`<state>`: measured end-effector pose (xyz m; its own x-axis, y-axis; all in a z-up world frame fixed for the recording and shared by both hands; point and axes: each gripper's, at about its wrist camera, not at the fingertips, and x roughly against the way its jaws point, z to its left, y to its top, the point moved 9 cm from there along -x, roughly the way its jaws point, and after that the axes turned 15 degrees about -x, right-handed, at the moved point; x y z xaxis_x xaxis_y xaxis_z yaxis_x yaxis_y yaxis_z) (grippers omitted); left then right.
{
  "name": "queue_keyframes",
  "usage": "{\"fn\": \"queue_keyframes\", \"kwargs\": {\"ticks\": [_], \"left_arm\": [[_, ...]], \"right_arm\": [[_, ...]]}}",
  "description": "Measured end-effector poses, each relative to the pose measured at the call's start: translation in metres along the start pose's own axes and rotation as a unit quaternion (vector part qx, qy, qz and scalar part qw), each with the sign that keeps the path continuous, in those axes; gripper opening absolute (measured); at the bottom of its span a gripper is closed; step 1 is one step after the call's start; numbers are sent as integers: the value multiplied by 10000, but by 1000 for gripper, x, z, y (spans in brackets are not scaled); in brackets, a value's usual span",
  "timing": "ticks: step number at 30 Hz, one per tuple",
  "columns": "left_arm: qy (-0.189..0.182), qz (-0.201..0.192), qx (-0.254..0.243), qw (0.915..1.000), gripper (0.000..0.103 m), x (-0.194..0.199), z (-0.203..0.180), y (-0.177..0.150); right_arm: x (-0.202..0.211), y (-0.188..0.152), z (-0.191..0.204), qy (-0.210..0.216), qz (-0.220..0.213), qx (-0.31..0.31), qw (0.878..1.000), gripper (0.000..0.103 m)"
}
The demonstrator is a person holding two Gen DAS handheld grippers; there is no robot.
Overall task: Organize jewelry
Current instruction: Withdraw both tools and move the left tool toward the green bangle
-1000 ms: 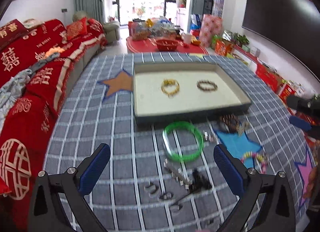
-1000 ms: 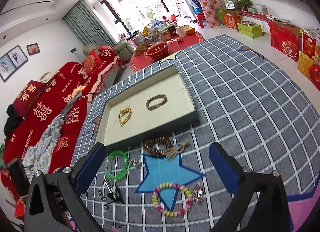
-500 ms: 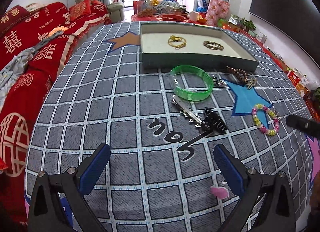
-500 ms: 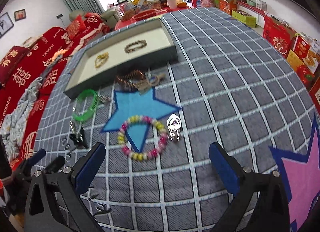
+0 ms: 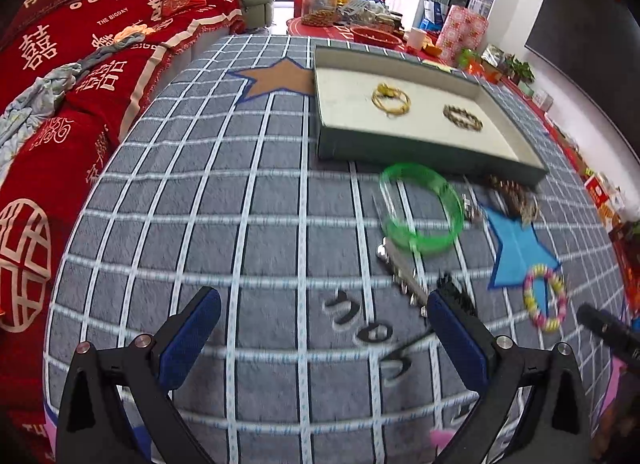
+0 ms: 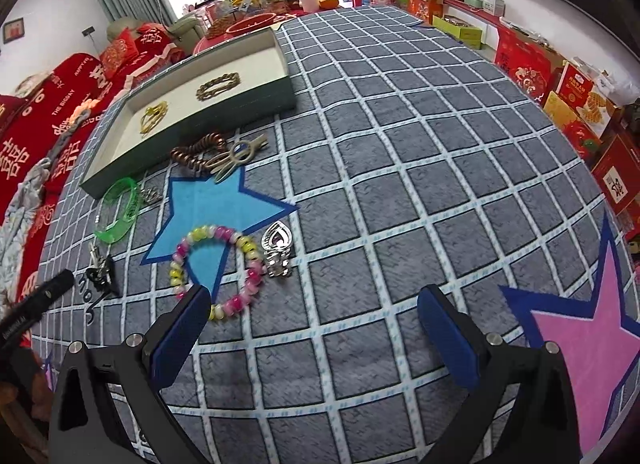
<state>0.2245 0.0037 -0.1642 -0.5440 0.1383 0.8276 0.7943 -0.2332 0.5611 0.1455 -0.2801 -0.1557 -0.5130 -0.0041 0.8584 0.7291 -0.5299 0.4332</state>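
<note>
A: Looking along your left gripper [image 5: 324, 338], you have its blue fingers spread wide with nothing between them, above the grey checked cloth [image 5: 248, 224]. Where is the jewelry from the tray [image 5: 420, 144]?

B: Inside the tray lie a gold bracelet [image 5: 391, 99] and a dark chain bracelet [image 5: 462, 117]. Just outside its near wall lies the green bangle [image 5: 420, 209], with a silver clip [image 5: 402, 276] and a black clip [image 5: 456, 292] beyond that, closer to you. The brown beads [image 5: 512, 194] sit by the tray's right corner, and the pastel bead bracelet [image 5: 546, 298] is well clear of it.

A: And along your right gripper [image 6: 314, 328]?

B: Its fingers are released too, empty. The pastel bead bracelet [image 6: 218, 270] lies just ahead of your left-hand pad [image 6: 180, 338], far from the tray [image 6: 192, 132], on the blue star's [image 6: 212, 208] tip. A silver pendant [image 6: 277, 250] touches the bracelet's outer side. The brown beads [image 6: 198, 152] and a beige clip [image 6: 236, 156] rest near the tray wall, the green bangle [image 6: 118, 210] off its near corner.
</note>
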Motion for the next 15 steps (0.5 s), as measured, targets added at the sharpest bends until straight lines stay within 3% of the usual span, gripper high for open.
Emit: {"fn": "queue_keyframes", "kwargs": {"ticks": [15], "left_arm": [[-45, 164, -334, 9993, 103, -25, -20, 32]], "right_arm": [[-6, -12, -6, -458, -92, 723, 9963, 100]]}}
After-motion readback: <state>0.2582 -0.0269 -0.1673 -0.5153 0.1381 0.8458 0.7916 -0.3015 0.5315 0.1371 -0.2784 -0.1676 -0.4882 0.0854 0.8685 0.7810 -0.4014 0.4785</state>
